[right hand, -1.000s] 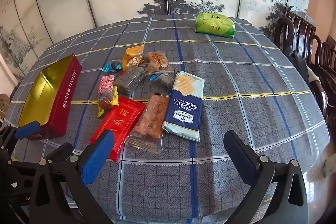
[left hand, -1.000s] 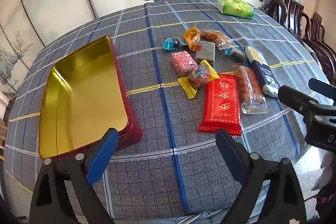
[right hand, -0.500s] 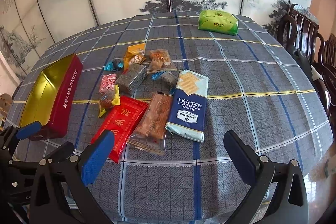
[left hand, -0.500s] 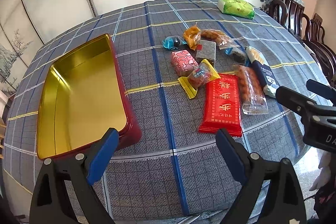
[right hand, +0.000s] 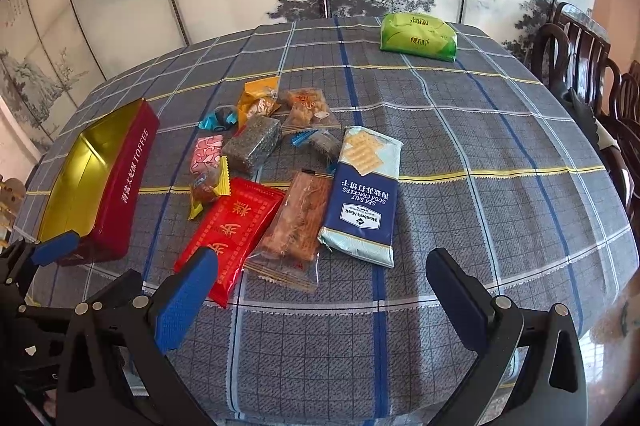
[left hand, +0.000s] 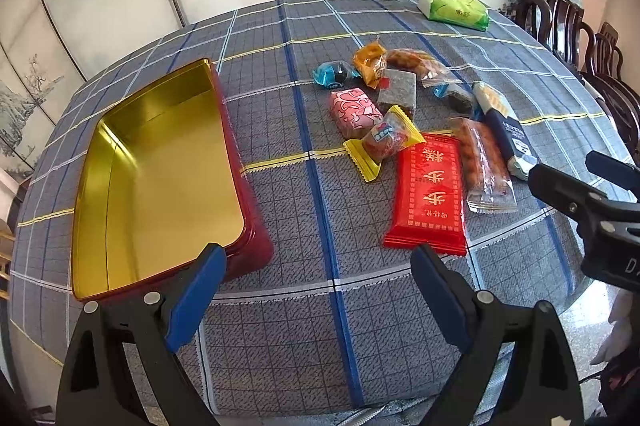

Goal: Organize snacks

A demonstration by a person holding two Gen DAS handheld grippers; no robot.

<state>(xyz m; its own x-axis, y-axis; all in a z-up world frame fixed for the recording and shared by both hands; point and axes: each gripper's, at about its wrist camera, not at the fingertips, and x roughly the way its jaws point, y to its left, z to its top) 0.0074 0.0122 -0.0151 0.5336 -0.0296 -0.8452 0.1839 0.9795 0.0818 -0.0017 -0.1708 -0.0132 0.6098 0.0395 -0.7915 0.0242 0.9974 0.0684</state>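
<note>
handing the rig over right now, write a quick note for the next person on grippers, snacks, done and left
Left gripper: open, holding nothing, hovering at the table's near edge by the tin.
Right gripper: open, holding nothing, hovering in front of the snack pile.
Tin: open on the left, nothing inside it.
Snacks: red packet, cracker pack, clear-wrapped bar, pink sweet and small pieces clustered mid-table; green pack alone at the far side.
Done: nothing packed.
Left: every snack.
</note>
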